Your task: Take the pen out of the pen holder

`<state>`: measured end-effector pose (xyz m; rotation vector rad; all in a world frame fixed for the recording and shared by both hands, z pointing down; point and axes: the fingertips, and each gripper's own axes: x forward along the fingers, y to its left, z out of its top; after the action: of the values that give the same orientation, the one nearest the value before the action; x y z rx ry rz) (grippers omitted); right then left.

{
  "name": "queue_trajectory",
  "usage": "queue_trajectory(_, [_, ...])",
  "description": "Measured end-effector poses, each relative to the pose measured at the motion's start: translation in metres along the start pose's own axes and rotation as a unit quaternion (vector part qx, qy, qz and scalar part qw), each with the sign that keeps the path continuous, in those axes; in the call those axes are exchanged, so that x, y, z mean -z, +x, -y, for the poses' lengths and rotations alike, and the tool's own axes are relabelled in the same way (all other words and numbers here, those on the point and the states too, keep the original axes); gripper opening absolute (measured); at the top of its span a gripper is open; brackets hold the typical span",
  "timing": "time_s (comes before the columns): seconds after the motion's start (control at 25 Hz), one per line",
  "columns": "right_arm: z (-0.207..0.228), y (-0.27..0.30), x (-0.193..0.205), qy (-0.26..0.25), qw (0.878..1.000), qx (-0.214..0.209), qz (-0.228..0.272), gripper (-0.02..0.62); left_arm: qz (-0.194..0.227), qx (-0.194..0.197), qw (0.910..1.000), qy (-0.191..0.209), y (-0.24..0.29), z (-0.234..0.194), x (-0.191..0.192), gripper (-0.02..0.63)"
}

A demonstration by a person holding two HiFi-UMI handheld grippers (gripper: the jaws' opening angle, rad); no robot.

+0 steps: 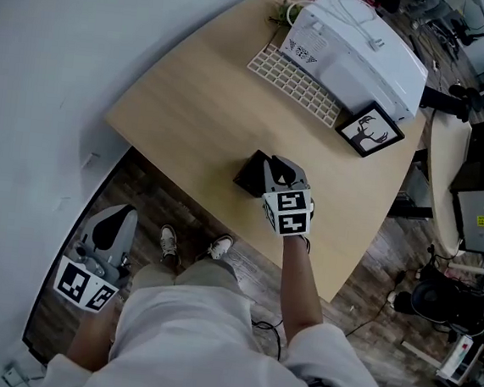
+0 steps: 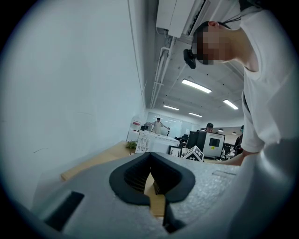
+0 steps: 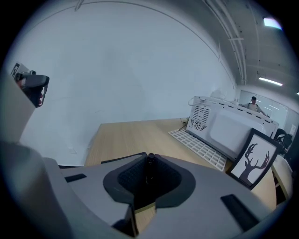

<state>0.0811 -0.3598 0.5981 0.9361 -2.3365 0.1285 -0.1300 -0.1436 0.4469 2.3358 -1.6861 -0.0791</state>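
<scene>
On the wooden table (image 1: 191,107) stands a black pen holder (image 1: 249,173), close to the near edge. My right gripper (image 1: 271,169) hovers over it, pointing down into it. In the right gripper view a thin black pen (image 3: 150,164) stands upright between the fingertips of the right gripper (image 3: 149,157), whose pads are shut on it; the holder's dark rim (image 3: 122,158) shows just behind. My left gripper (image 1: 123,214) hangs at the person's side, below the table's level and off its left edge. In its own view the left gripper (image 2: 150,156) has its tips together and holds nothing.
A white microwave (image 1: 358,51) stands at the table's far side with a white grid tray (image 1: 295,83) in front and a framed deer picture (image 1: 370,130) to the right. A small plant (image 1: 285,12) is behind. A white wall runs along the left.
</scene>
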Motion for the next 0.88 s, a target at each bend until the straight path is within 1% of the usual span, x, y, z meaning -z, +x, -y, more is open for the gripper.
queue_trajectory(0.28, [-0.001, -0.009, -0.003, 0.038, 0.999, -0.003, 0.007, 0.051, 0.01, 0.021, 0.9997, -0.004, 0.006, 0.006, -0.004, 0.014])
queue_trajectory(0.6, [0.0, -0.027, -0.024, 0.04, 0.999, 0.006, 0.025, 0.051, 0.024, 0.051, 0.9984, -0.002, 0.015, 0.009, -0.014, 0.014])
queue_trajectory(0.88, [0.009, -0.051, -0.04, 0.05, 0.997, 0.033, 0.04, 0.051, 0.047, 0.078, 0.9958, 0.007, 0.022, 0.008, -0.031, 0.014])
